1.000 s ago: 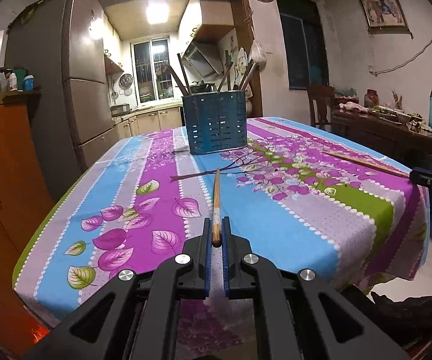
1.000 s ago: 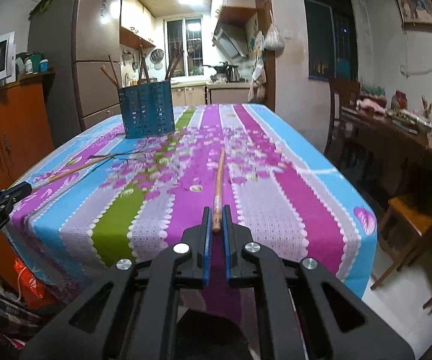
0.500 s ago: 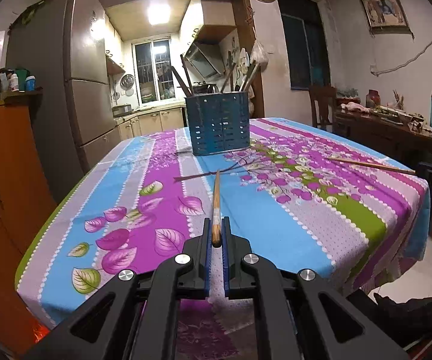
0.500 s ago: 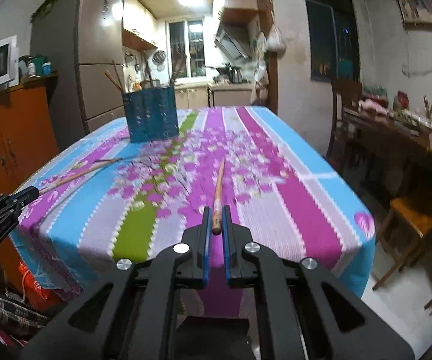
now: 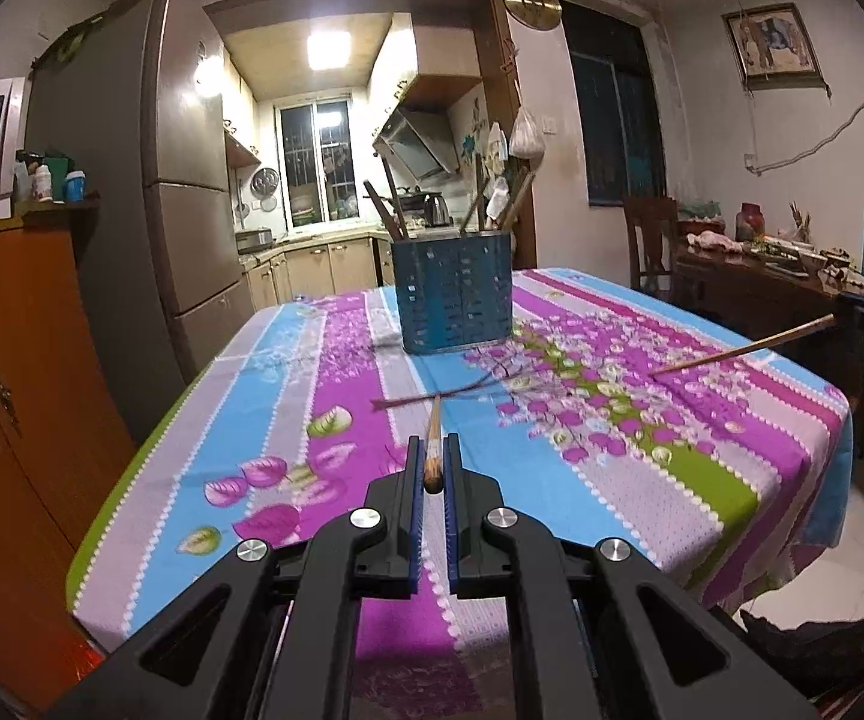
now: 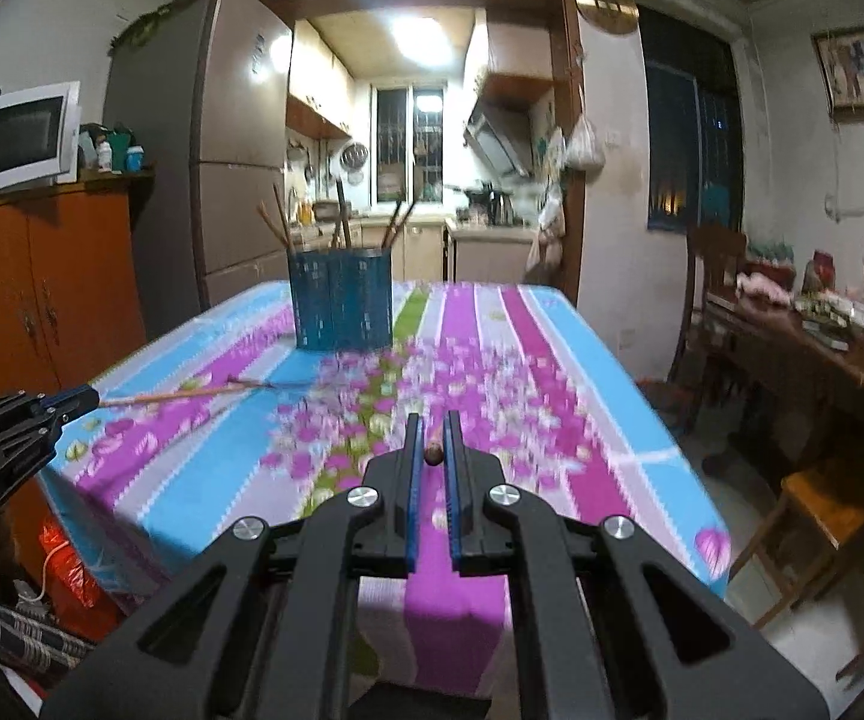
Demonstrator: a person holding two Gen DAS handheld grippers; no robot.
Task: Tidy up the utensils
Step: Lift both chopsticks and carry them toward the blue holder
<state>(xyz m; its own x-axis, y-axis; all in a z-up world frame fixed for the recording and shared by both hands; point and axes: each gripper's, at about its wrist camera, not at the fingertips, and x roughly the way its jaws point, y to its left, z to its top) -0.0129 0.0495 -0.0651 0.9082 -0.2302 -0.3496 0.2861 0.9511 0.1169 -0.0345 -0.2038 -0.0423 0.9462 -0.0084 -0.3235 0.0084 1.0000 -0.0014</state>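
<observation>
Gripping one chopstick each by its butt end, left tongs (image 5: 432, 468) and right tongs (image 6: 432, 450) sit clenched. Chopsticks (image 5: 434, 438) look light, stiff, slick wood; held this far back they may pivot on the way to the holder (image 5: 453, 294).

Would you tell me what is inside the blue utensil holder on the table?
Several brown chopsticks lean out of the blue utensil holder; its walls hide their lower ends and anything else inside.

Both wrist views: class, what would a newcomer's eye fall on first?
The bright striped, flowered tablecloth fills both views. A blue holder bristling with chopsticks stands at its far end. Up close, the left gripper and the right gripper are each shut on one chopstick, left chopstick and right chopstick.
</observation>
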